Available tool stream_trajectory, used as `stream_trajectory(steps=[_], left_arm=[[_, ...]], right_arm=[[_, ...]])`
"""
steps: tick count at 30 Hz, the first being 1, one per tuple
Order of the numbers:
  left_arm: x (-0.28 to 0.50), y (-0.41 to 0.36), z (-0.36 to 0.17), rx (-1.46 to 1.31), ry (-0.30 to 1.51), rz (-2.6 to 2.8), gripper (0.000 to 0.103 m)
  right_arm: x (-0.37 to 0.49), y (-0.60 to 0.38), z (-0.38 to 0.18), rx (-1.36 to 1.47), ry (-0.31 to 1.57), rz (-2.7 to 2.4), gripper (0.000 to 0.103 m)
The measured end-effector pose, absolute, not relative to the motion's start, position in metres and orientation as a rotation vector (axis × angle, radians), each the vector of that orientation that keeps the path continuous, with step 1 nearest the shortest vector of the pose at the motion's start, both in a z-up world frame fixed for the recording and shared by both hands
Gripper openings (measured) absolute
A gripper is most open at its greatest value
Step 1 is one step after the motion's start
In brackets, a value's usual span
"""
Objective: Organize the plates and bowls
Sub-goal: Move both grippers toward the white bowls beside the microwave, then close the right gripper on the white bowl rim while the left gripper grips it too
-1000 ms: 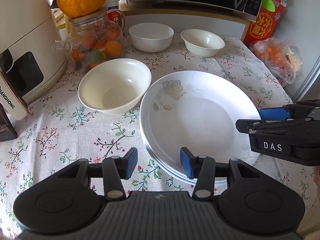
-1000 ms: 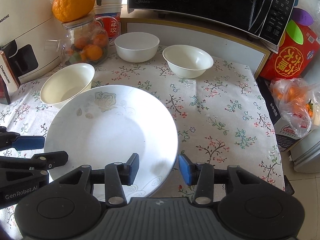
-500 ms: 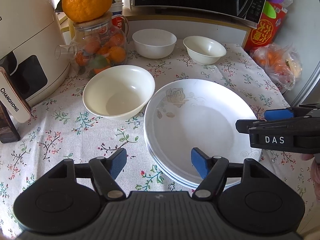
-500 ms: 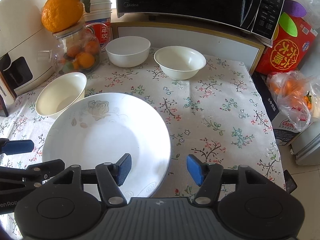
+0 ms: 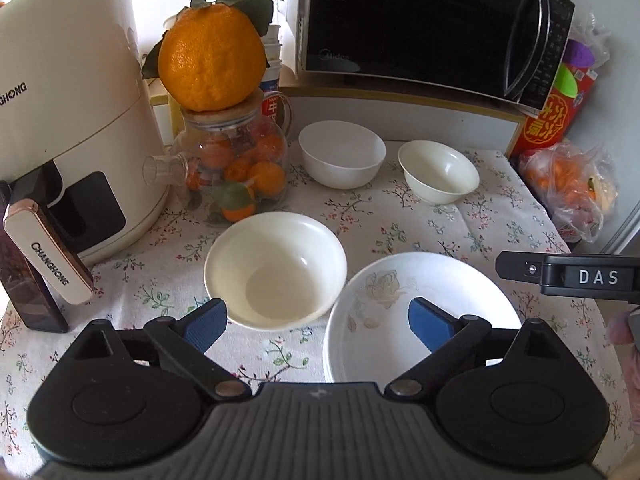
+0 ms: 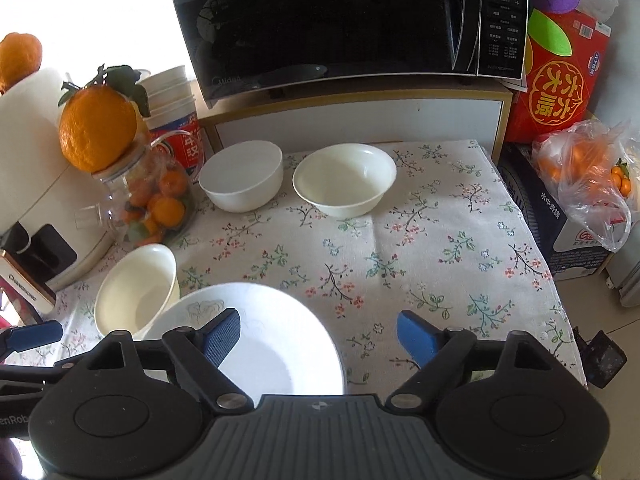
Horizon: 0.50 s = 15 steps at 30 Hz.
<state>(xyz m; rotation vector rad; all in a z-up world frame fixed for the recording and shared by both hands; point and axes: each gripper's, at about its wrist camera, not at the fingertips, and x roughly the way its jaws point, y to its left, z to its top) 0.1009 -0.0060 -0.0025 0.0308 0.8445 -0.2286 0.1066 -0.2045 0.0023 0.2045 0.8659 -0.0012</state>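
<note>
Left wrist view: left gripper [image 5: 316, 322] spread wide, jaws have just been opening, nothing pinched. Stacked plates [image 5: 400, 292] lie on the floral tablecloth [image 5: 400, 232] below its right pad; cream bowl [image 5: 276, 266] just beside the plates' left rim. Two more bowls, white [image 5: 342, 152] and cream [image 5: 438, 170], sit near the microwave [image 5: 432, 24].

Right wrist view: right gripper [image 6: 320, 338] spread too, jaws have just been opening, empty, above the plates' [image 6: 280, 344] right edge. Near bowl [image 6: 136, 292] touches the plates at left; far bowls [image 6: 242, 174] [image 6: 346, 184] side by side at the back.
</note>
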Motion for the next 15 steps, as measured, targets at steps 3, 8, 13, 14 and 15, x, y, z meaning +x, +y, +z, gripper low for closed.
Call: stream_trajectory(steps=[3,8,13,14,15], left_arm=[[0.119,-0.008,0.005,0.002,0.823,-0.191,0.103],[0.155,-0.017,0.008,-0.063,0.855,-0.104,0.103],[0.19,-0.021,0.002,-0.164,0.888,-0.062,0.103],[0.197,-0.022,0.0,-0.183,0.894,-0.056,0.103],[0.204,-0.024,-0.001,-0.205,0.897,-0.054,0.103]], right_arm=[[0.124,-0.208,0.011,0.239,0.851,0.043,0.087],[0.159,-0.206,0.021,0.212,0.814,0.116,0.09],[0.204,-0.213,0.022,0.253,0.793,0.143,0.092],[0.216,-0.216,0.021,0.275,0.792,0.148,0.092],[0.226,-0.218,0.02,0.289,0.792,0.152,0.092]])
